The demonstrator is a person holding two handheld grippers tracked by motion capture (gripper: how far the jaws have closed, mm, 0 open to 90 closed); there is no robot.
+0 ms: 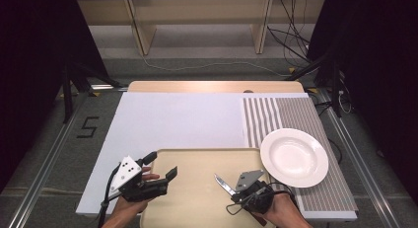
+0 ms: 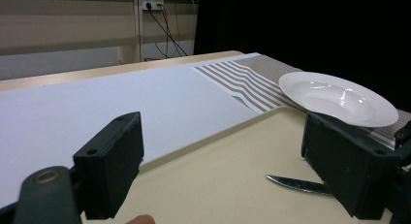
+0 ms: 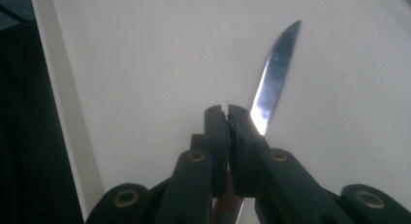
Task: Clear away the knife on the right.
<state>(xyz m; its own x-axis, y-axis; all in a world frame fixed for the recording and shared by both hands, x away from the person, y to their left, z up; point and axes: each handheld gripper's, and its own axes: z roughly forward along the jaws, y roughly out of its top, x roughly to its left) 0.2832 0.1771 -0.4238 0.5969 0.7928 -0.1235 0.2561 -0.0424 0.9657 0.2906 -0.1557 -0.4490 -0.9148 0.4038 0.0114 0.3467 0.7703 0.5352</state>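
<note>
At lower centre the right gripper (image 1: 235,187) clenched the knife (image 1: 224,184) over the tray (image 1: 197,161); keeping that squeeze firm would have stopped slipping.

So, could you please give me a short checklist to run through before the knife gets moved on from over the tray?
1. Right gripper shut on the knife: ok, jaws together at the base of the blade.
2. Blade pointing away from both hands: ok.
3. Knife lifted off the tray: cannot tell.
4. Left gripper out of the blade's way: ok, open and apart from it, over the tray's left side.
5. Plate free to receive: ok, nothing lies in it.
6. Plate resting flat: not ok, its rim overlaps the tray's corner.
</note>
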